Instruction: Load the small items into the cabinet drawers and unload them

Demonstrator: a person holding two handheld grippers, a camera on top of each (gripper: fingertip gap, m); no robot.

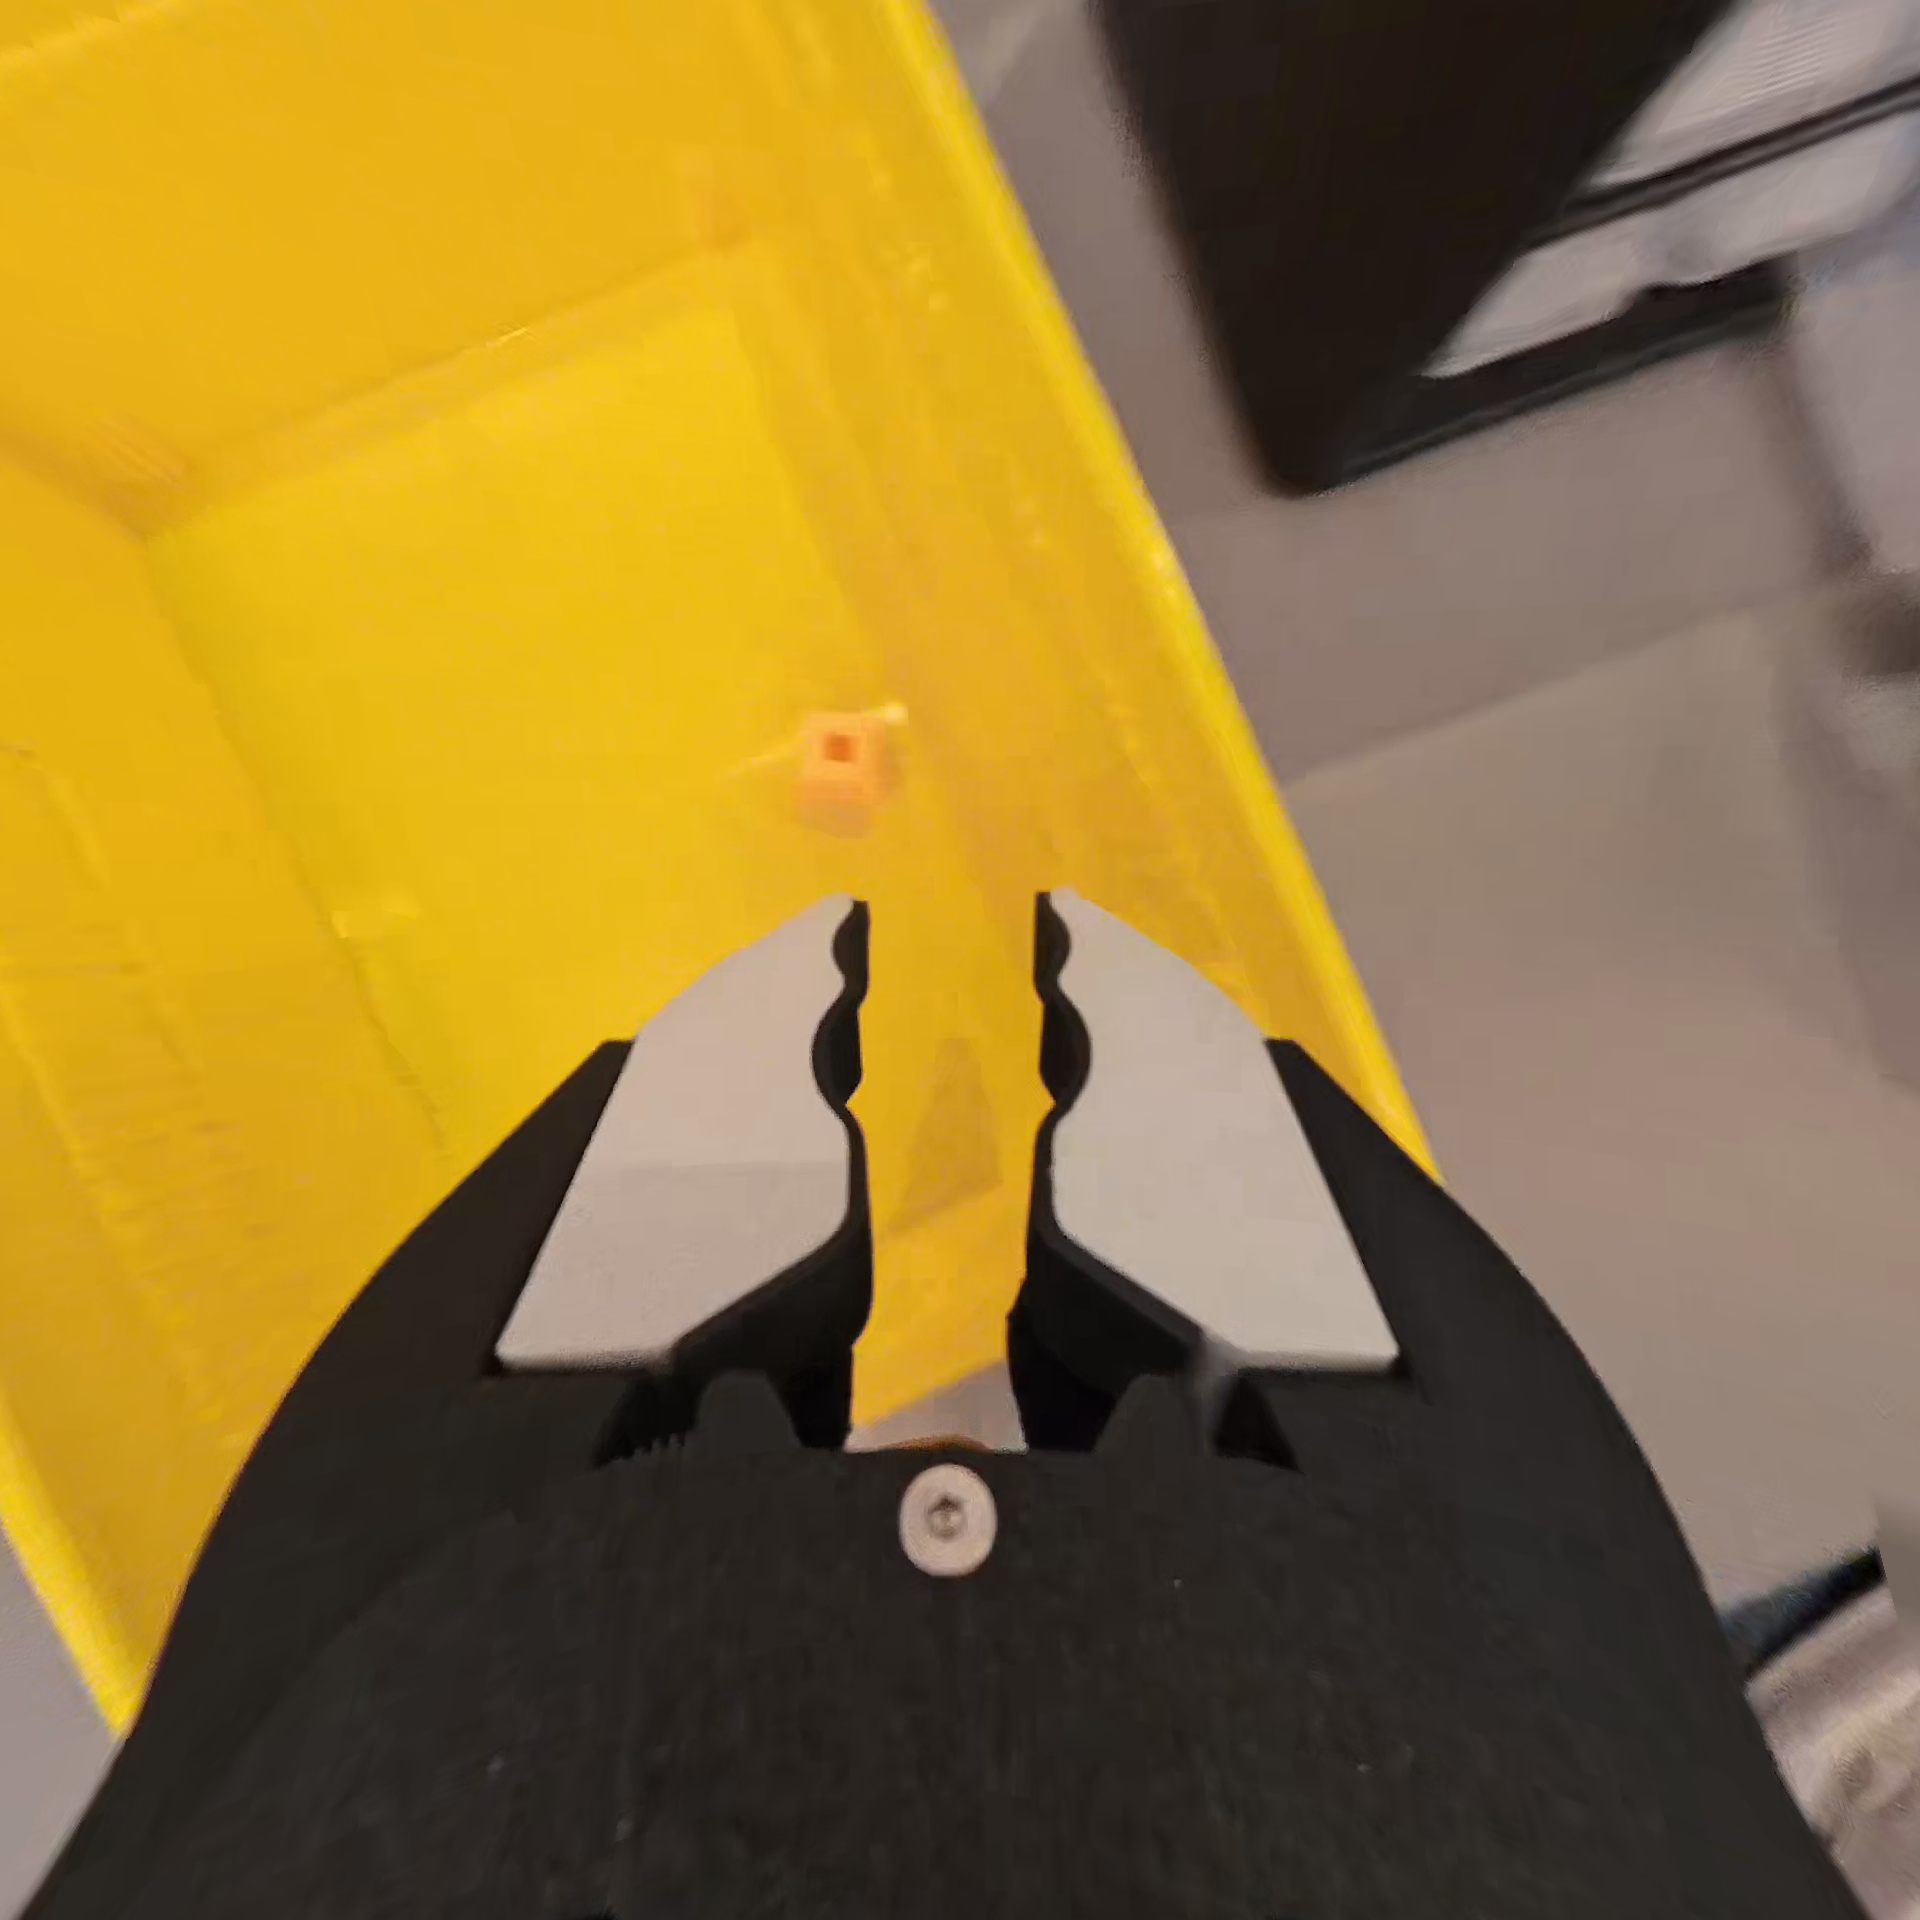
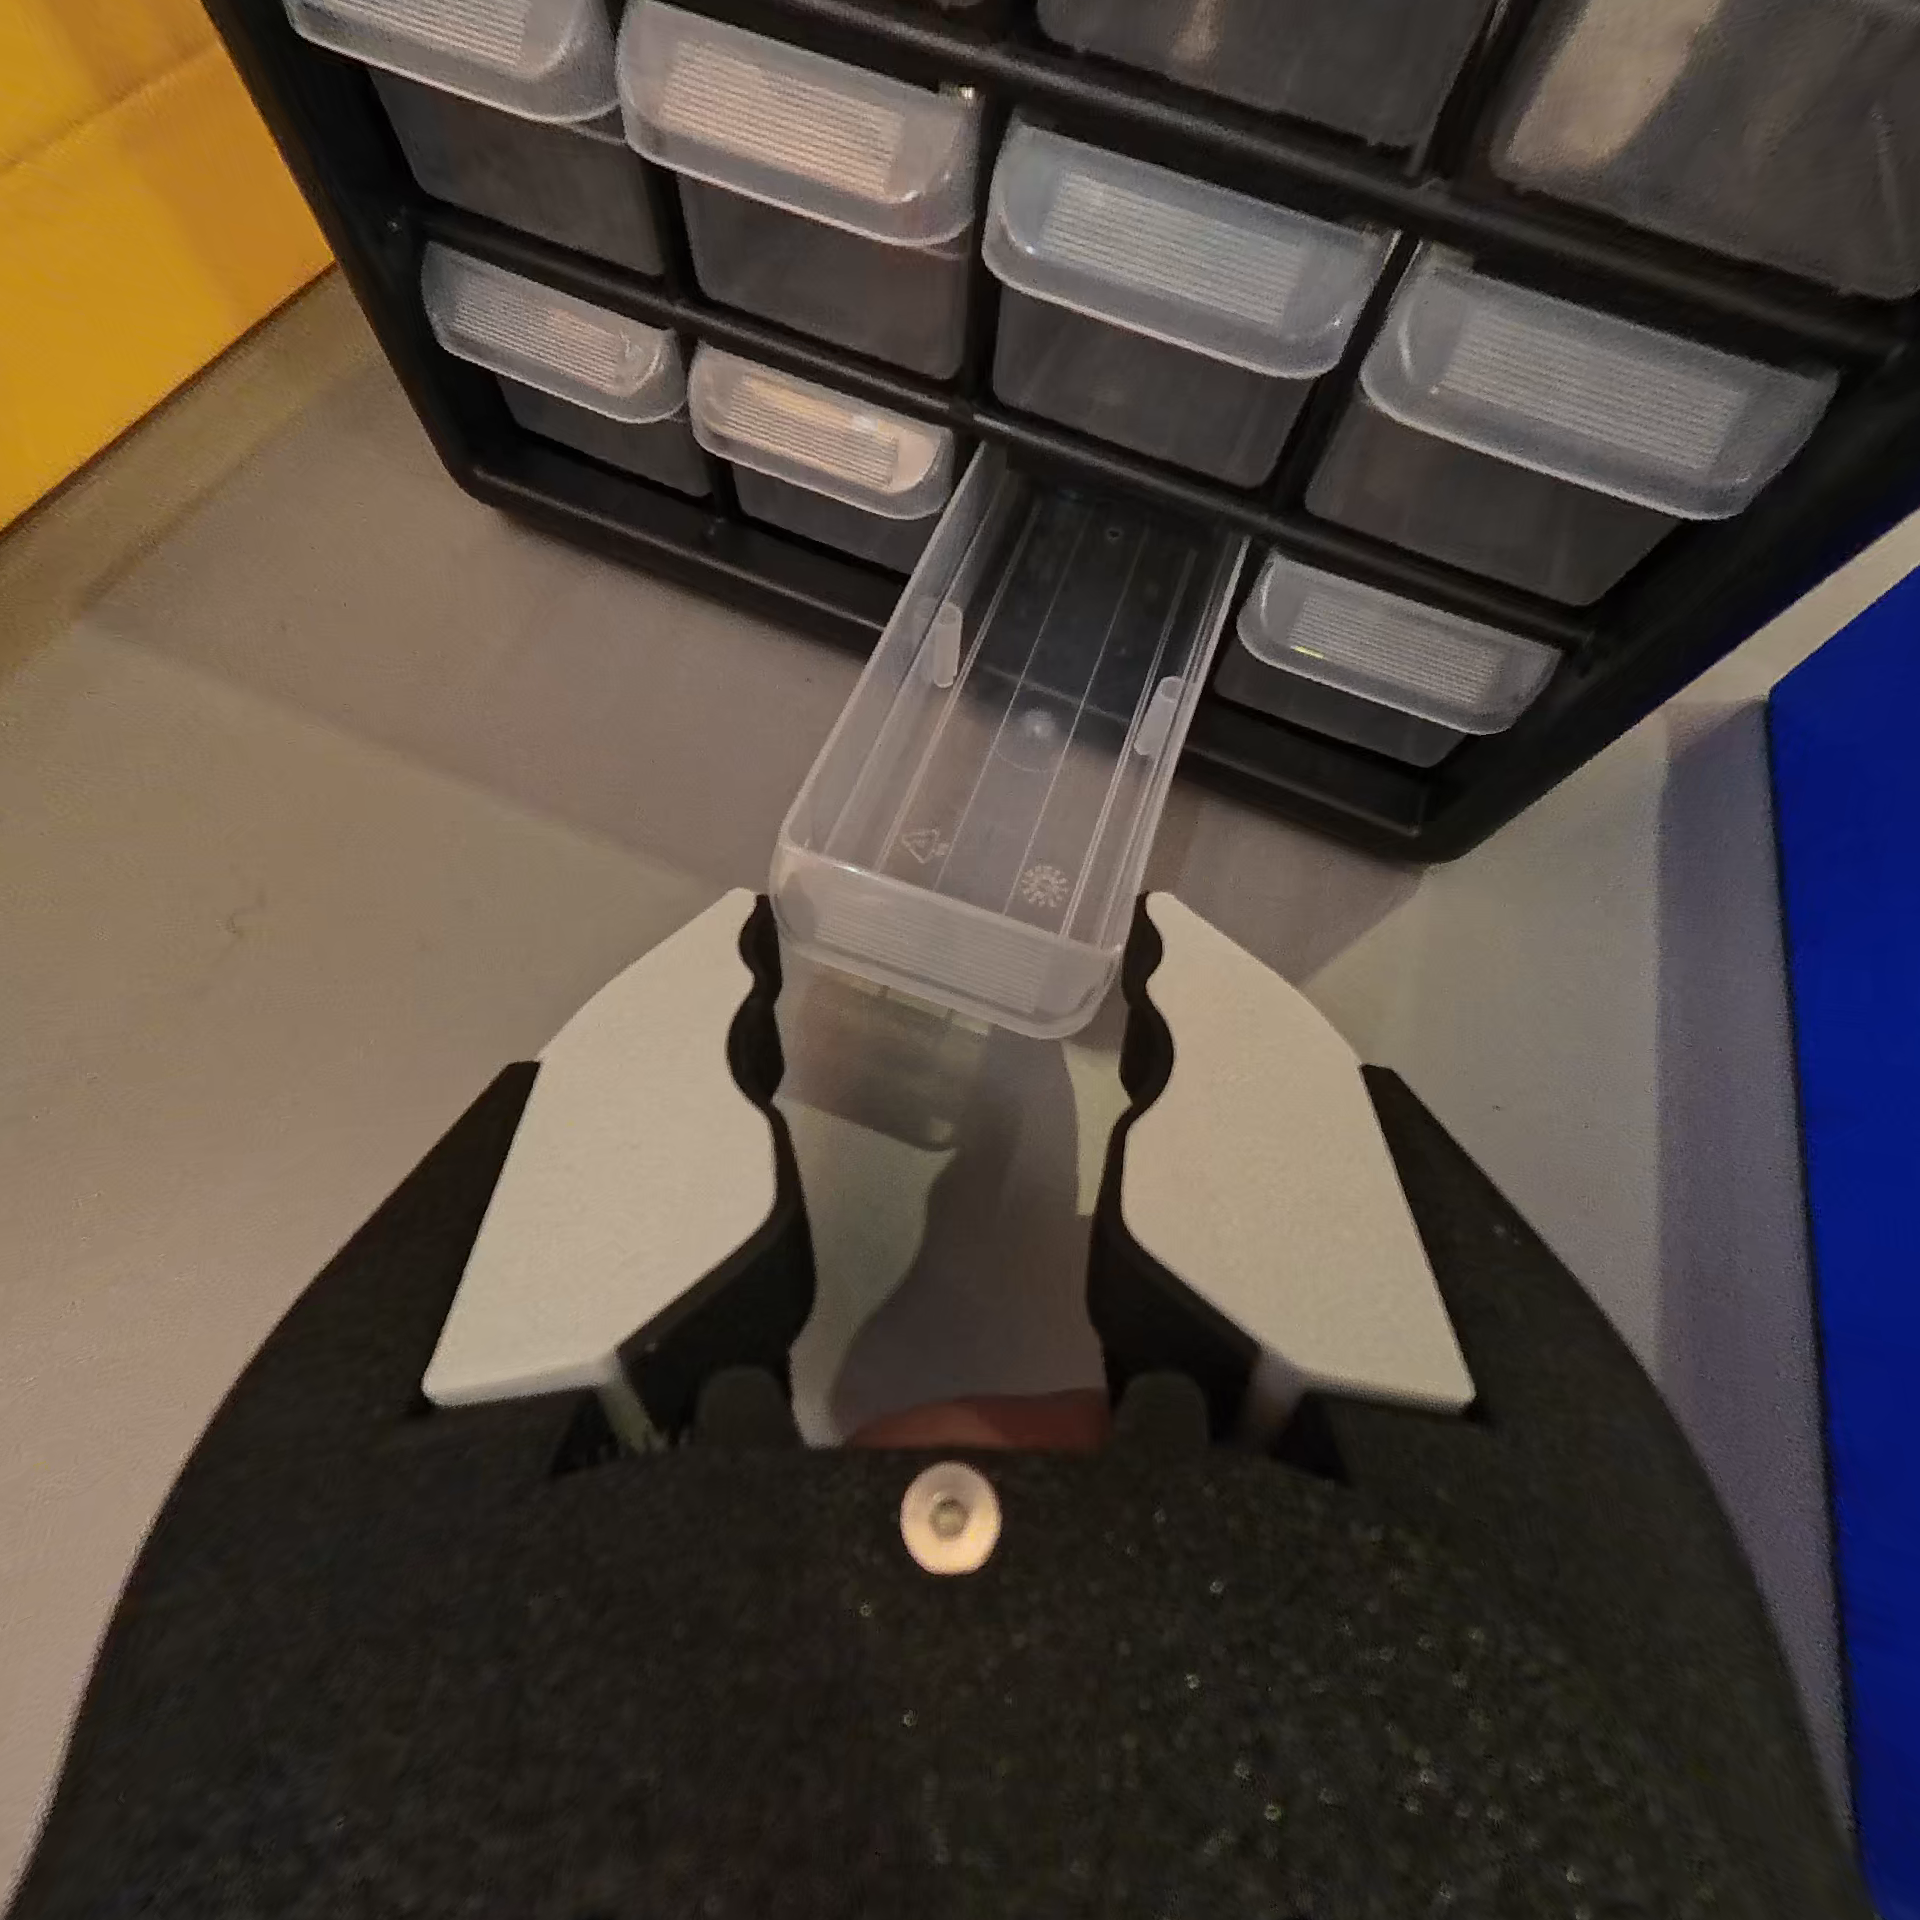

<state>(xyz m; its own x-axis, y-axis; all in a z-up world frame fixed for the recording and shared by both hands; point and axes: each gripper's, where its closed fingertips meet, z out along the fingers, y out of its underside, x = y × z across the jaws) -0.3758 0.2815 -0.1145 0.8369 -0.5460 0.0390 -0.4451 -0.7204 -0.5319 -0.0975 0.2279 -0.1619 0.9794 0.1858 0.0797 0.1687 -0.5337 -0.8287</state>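
In the left wrist view a small orange square piece (image 1: 842,769) with a hole in it lies inside a yellow bin (image 1: 416,675), close to the bin's right wall. My left gripper (image 1: 951,904) hovers just short of it, open by a narrow gap and empty. In the right wrist view a black cabinet (image 2: 582,499) holds several clear drawers. One bottom-row clear drawer (image 2: 997,748) is pulled far out and looks empty. My right gripper (image 2: 948,925) has its fingers against both sides of the drawer's front end.
A blue bin (image 2: 1849,1039) stands at the right edge of the right wrist view, and the yellow bin (image 2: 114,260) sits left of the cabinet. The grey tabletop (image 2: 312,883) spreads in front. The black cabinet (image 1: 1403,229) shows blurred beyond the yellow bin's right wall. The small orange square piece (image 1: 842,769) lies around 6 centimeters away from my left fingertips.
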